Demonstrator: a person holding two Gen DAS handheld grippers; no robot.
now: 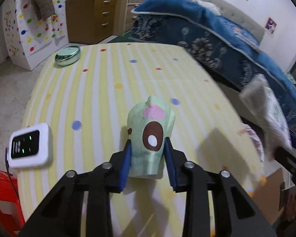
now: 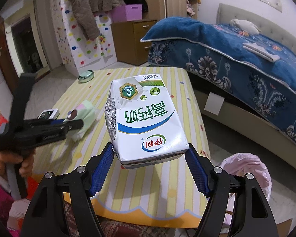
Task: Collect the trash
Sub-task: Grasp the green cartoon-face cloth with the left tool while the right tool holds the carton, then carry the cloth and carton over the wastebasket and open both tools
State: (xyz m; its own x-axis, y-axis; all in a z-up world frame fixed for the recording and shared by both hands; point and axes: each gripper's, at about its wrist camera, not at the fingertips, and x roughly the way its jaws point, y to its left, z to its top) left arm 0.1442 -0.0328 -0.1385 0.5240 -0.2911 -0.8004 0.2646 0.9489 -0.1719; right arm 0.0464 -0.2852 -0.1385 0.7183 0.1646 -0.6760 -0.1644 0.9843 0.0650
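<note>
Trash in sight counts two pieces: one milk carton (image 2: 146, 118) and one crumpled green napkin (image 1: 151, 136). One bin with a pink liner (image 2: 248, 175) stands on the floor at about 4 o'clock in the right wrist view, just off the table's corner.

Milk carton: white, held upside down above the striped yellow tablecloth (image 2: 173, 195) by the right gripper (image 2: 150, 169), whose blue pads press its two lower sides. Its print reads "高钙奶", the red and green logo "伊利", "Ca", "125mg" and "250mL".

Napkin: pale green with one brown oval, one white dot and one pink patch, lying on the table at about 9 o'clock from the carton. The left gripper (image 1: 148, 158) has its blue fingers narrowly set on either side of it, touching.

Other single items on the table: one white device with a dark screen (image 1: 28, 146) at 9 o'clock, one round green tin (image 1: 68, 56) at 11 o'clock.
</note>
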